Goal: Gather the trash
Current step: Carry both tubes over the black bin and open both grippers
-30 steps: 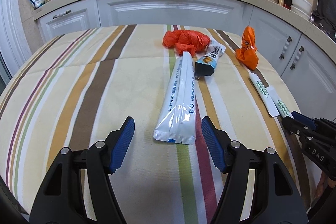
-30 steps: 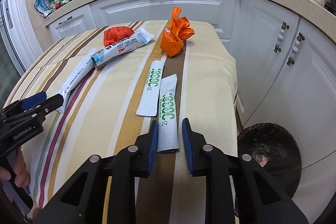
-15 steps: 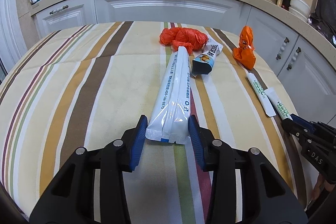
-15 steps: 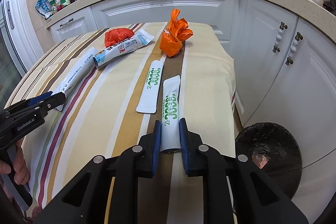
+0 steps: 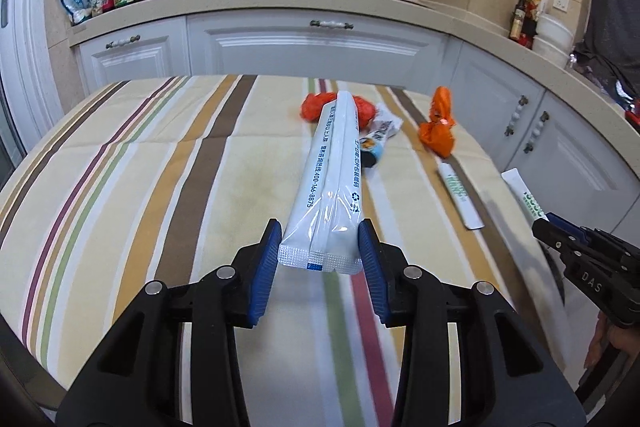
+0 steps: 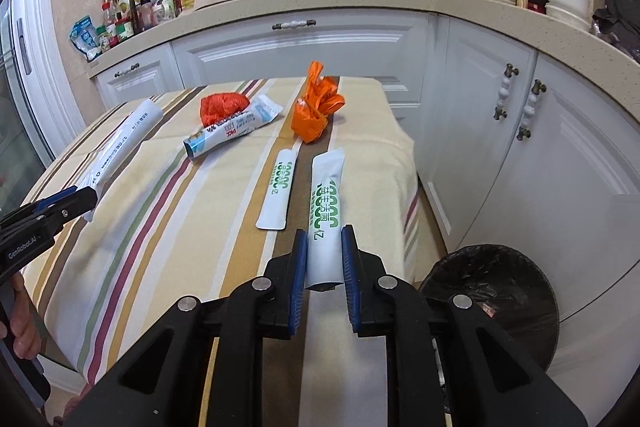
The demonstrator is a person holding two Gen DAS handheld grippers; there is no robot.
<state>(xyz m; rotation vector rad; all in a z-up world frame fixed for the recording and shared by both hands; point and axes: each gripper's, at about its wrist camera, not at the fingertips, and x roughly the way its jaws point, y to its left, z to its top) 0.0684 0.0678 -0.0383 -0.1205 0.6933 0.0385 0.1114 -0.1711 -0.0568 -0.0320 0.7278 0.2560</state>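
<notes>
My left gripper (image 5: 320, 251) is shut on the near end of a long white plastic package (image 5: 332, 179) and holds it lifted above the striped table (image 5: 160, 187). My right gripper (image 6: 325, 259) is shut on a white sachet with green print (image 6: 326, 211), raised off the table near its right edge. A second green-print sachet (image 6: 278, 191), a blue-and-white wrapper (image 6: 228, 133), a red crumpled bag (image 6: 222, 105) and an orange knotted bag (image 6: 314, 111) lie on the table.
A black-lined trash bin (image 6: 496, 291) stands on the floor right of the table, below my right gripper. White cabinets (image 6: 520, 131) and a counter with bottles and a pan surround the table at the back and right.
Both grippers have closed, the left on the long package and the right on the sachet, and both items are now lifted off the table.
</notes>
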